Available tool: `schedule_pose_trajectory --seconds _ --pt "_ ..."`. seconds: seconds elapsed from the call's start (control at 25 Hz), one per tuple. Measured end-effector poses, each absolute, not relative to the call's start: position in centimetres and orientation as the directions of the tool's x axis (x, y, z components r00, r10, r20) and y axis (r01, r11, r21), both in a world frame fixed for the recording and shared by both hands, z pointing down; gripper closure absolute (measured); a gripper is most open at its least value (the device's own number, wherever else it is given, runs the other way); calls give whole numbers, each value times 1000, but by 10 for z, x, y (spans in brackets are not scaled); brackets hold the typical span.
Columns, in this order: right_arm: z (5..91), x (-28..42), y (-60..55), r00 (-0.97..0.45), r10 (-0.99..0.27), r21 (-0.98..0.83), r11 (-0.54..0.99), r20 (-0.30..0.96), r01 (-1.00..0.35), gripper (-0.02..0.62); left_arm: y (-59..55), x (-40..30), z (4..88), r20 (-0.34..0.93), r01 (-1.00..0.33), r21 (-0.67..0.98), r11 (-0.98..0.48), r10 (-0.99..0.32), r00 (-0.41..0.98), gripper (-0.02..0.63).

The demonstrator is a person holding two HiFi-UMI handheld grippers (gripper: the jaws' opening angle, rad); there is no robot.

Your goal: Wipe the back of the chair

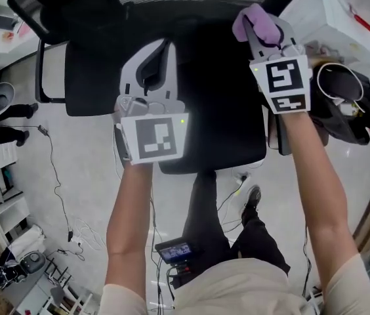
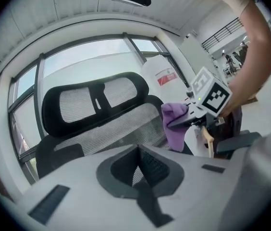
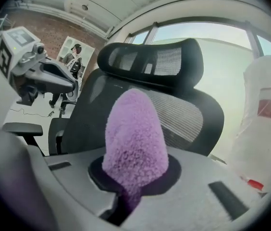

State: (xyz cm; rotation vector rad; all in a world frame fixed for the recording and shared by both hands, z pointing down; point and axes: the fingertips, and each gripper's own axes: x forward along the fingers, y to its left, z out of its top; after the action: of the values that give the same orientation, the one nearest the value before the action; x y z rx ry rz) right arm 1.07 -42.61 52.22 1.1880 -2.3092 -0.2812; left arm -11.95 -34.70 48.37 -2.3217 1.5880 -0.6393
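Chair back [image 3: 188,117], the grey mesh part under the headrest [image 3: 154,61], is right in front of both my grippers. Right gripper [image 1: 262,41] is clamped tight on a fluffy purple cloth [image 3: 135,138], up close to the mesh; can't tell if it's touching. Left gripper [image 1: 151,71] is closed on nothing, hovering over the seat [image 1: 205,110].
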Motion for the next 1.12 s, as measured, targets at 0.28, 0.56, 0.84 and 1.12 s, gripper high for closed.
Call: schedule_pose_trajectory --seconds 0.28,0.56,0.84,1.12 --pt "443 6 -385 -540 -791 420 610 287 -672 568 -319 -117 414 151 -825 -462 -326 -945 289 600" --pt "368 21 -340 -593 -774 415 626 222 -660 568 -284 -95 346 95 -840 -467 -278 -960 264 600" --pt "311 35 -293 -628 -751 392 650 204 -650 568 -240 -82 288 52 -855 -458 -244 -967 249 600" --pt "263 54 -247 -662 -728 391 670 180 -630 568 -201 -61 240 20 -846 -483 -224 -969 245 600"
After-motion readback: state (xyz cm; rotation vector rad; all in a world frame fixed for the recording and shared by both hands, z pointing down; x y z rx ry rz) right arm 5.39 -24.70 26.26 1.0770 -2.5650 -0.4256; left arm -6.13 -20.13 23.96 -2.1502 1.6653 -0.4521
